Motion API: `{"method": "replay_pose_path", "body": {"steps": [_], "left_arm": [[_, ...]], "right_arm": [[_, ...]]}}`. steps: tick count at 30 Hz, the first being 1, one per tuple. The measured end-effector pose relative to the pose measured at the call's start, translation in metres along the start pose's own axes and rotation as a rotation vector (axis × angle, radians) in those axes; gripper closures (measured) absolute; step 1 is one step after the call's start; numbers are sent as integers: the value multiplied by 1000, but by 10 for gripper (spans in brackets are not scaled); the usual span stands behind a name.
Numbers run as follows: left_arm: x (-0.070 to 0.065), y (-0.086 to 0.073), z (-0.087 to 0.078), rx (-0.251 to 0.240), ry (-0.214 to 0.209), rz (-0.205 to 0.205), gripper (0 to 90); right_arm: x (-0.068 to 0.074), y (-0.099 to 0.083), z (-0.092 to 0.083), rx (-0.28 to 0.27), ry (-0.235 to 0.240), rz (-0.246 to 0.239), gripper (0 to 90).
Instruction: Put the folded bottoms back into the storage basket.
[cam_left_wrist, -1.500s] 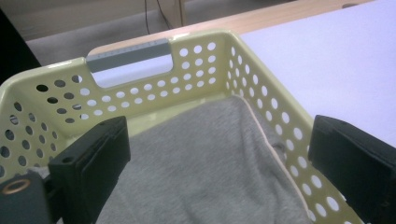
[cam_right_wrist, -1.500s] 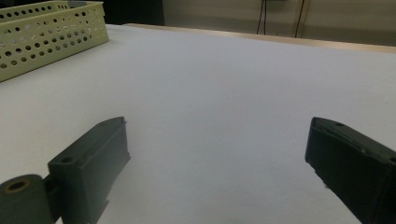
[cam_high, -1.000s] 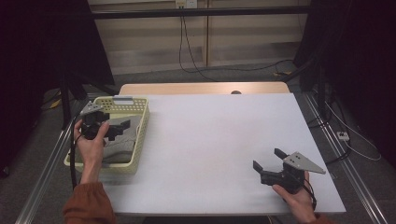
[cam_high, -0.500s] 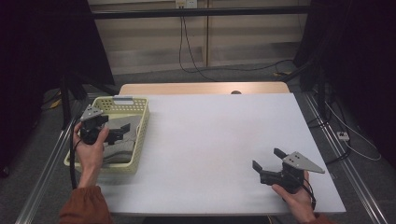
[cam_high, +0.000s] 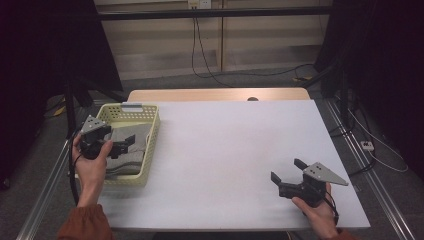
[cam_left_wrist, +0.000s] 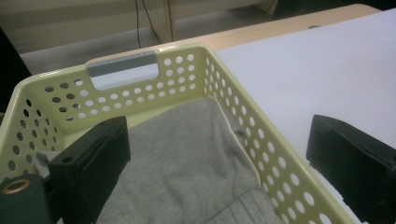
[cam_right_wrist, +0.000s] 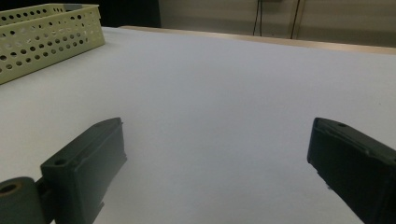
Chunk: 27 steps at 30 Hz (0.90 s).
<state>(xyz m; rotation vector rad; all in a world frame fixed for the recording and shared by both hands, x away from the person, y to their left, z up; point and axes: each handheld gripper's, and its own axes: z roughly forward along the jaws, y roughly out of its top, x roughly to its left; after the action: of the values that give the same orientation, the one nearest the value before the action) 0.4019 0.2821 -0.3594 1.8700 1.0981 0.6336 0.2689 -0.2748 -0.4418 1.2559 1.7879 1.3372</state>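
White bench (cam_high: 220, 150) under dim light, a pale yellow basket (cam_high: 150, 150) at its left edge, dark curtains and cables beyond the far side.

Inside the basket lies a folded grey cloth (cam_high: 127, 150), covering most of its floor. Left claw (cam_high: 127, 143) hangs over the basket's left part, above the cloth, its jaws spread wide with nothing between them; in the left gripper view one jaw sits over the cloth (cam_left_wrist: 187, 163) and the other outside the basket's perforated wall (cam_left_wrist: 261, 154), over the bench. Right claw (cam_high: 290, 171) rests low at the near right of the bench, well apart from the basket, jaws wide and empty, pointing left across the bare white top.
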Motion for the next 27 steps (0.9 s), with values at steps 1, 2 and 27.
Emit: {"method": "replay_pose_path", "body": {"steps": [1, 2, 27], "left_arm": [[-1, 0, -1, -2, -7, -2, 63], [-2, -1, -2, -2, -7, 2, 63], [-28, -16, -30, -38, -39, 41, 65]], "right_arm": [[0, 0, 0, 0, 1, 0, 38], [0, 0, 0, 0, 0, -1, 37], [1, 0, 1, 1, -5, -2, 41]]}}
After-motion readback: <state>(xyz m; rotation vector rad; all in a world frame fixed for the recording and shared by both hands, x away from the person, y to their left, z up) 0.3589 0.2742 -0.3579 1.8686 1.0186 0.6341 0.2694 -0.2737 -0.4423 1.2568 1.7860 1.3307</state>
